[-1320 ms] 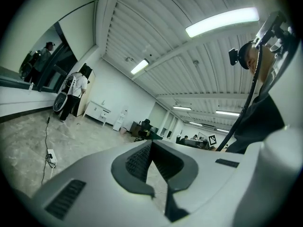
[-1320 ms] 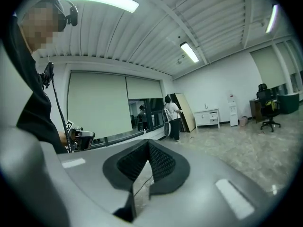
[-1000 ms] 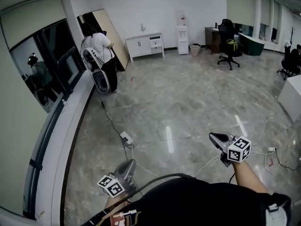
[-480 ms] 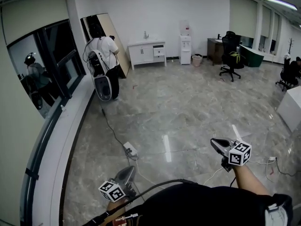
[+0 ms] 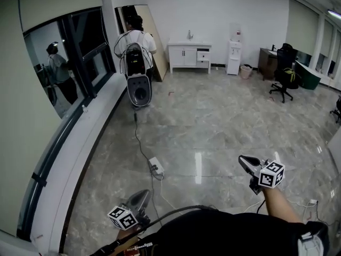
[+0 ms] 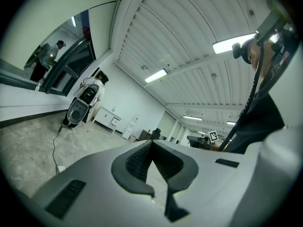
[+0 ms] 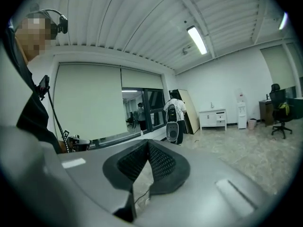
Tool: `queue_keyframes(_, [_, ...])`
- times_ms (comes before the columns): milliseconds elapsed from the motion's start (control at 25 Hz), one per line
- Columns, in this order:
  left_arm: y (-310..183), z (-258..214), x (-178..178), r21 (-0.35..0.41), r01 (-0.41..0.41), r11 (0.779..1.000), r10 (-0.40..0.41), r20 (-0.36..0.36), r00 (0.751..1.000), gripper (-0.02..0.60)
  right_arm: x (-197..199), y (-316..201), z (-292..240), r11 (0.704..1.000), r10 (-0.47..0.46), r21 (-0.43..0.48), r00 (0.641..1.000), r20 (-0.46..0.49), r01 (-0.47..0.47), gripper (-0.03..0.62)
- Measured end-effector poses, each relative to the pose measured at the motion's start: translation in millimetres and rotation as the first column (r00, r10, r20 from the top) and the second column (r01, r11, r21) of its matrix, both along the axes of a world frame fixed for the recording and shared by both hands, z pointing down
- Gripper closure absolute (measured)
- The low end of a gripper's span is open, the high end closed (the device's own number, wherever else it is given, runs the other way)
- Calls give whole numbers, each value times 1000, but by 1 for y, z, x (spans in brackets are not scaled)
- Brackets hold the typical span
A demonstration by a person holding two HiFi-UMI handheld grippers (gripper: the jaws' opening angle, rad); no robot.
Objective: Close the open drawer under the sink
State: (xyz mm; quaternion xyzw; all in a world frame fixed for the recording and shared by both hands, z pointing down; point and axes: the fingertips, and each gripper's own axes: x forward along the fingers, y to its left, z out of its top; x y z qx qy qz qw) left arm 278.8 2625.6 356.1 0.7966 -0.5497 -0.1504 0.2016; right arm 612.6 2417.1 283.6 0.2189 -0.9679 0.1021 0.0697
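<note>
The open drawer [image 5: 203, 55], far off at upper centre, is judged rigid and free-sliding, best pushed flat on its front, with the left gripper [image 5: 145, 192] and right gripper [image 5: 242, 159] both closed and empty.

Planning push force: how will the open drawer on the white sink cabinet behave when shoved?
The drawer looks small, only partly out: likely light, slides straight in. The cabinet stands on short legs on glossy floor; a hard shove might scoot it.

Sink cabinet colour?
White; the sink cabinet shows best in the head view.
</note>
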Motion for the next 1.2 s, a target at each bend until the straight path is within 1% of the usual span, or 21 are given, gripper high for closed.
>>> queue_keyframes(120, [-23,-5,-3,17,50,999,-51,26,998,581,-4,-43,12,999,-35,-15,999,27,35,592])
queue_keyframes(240, [-58,-12,0,2,118,993,-118,41,992,581,-7,-96,9,997,-68,-17,996,51,69,592])
queue_keyframes(320, [-90,-19,15,3,133,991,-133,43,990,581,-1,-130,2,995,-98,-5,994,47,98,592])
queue_keyframes(400, [-127,-23,34,18,135,991,-136,49,990,581,13,-163,-2,992,-124,20,992,39,123,592])
queue_keyframes(520, [-191,-36,62,52,140,989,-142,31,989,581,43,-214,-4,992,-124,27,991,49,122,592])
queue_keyframes(560, [-211,-42,73,57,132,990,-133,26,991,581,54,-228,-3,993,-115,19,992,54,115,592])
queue_keyframes(640, [-244,-48,98,49,98,994,-100,39,994,581,76,-252,-1,995,-99,4,993,59,99,592])
queue_keyframes(760, [-282,-42,118,10,45,999,-45,71,996,581,94,-280,8,997,-76,-8,995,64,77,592])
queue_keyframes(880, [-315,-37,125,-6,12,1000,-11,63,998,581,111,-301,16,999,-47,-19,997,64,48,592])
queue_keyframes(1000, [-351,-34,127,-14,-27,1000,28,49,998,581,125,-324,27,999,11,-53,998,62,-7,592])
queue_keyframes(1080, [-376,-29,125,-23,-65,998,66,49,997,581,126,-336,34,997,42,-66,998,55,-38,592])
queue_keyframes(1200, [-418,-21,112,-15,-131,991,132,31,991,581,119,-356,35,995,87,-52,996,31,-85,592])
